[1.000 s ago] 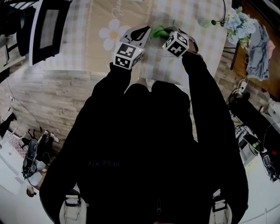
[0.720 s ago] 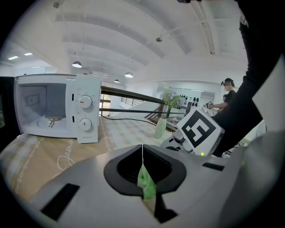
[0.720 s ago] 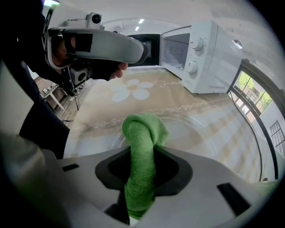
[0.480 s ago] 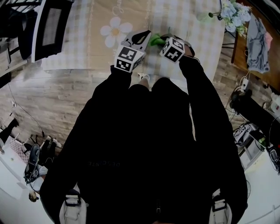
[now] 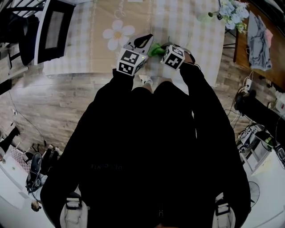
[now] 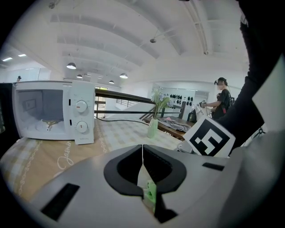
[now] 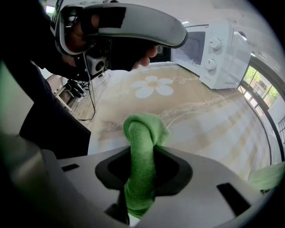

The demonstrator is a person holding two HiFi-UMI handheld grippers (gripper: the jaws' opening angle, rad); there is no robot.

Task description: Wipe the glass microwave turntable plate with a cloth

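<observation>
At far left, a white microwave (image 5: 51, 29) standing on the table (image 5: 89, 51). Further right, just past the printed daisy (image 5: 116, 32), the left gripper (image 6: 142, 156), held above the near edge of the table. Jaws pressed almost together on the glass plate (image 6: 144, 177), with only its thin pale edge between the pads. Seen edge-on in the left gripper view as a narrow upright line, the flat of the glass running straight forward along the jaws, toward the far right corner of the table. Too clear to be made out in the head view.

Just behind the glass, the green cloth (image 7: 144, 129), visible through it as a small green patch low between the left jaws. Clamped in the right gripper (image 7: 142, 171), jaws closed on the middle of it. Rolled into a thick strip, long axis along these jaws, folded end pointing out to the left, toward the daisy and the microwave, and the other end coming out below the pads.

At the far right corner of the table, a vase (image 5: 232, 10) of pale flowers.

Compared with one second ago: right gripper and cloth drawn nearer to the body and a little to the left, the two marker cubes (image 5: 131, 61) closer together. Left gripper almost in the same place beside the daisy. Faint round outline of glass, seen then beyond the grippers, not to be found now.
</observation>
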